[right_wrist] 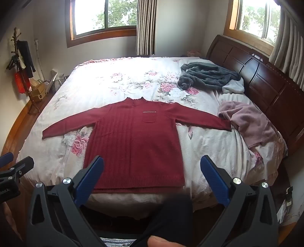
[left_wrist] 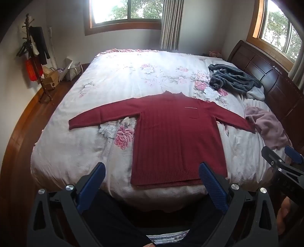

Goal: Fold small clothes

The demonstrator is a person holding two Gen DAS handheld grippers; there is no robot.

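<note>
Ok, red sweater (left_wrist: 176, 140) flat on bed (left_wrist: 76, 152); left gripper (left_wrist: 152, 176) & right gripper (right_wrist: 152, 171) both wide, empty.

A bedroom with a wide bed, two windows and a coat stand.

The bed (right_wrist: 117, 79) wears a pale cover printed with pink flowers, and a dark wooden headboard (right_wrist: 266, 79) runs along its right side. One window (right_wrist: 103, 15) with a wooden frame sits in the far wall, a striped curtain (right_wrist: 146, 26) hanging beside it; a second window (right_wrist: 254, 17) is above the headboard. In the left corner a coat stand (left_wrist: 32, 55) holds dark items and something red, with a small basket (left_wrist: 73, 73) on the wooden floor (left_wrist: 17, 133) nearby.
</note>
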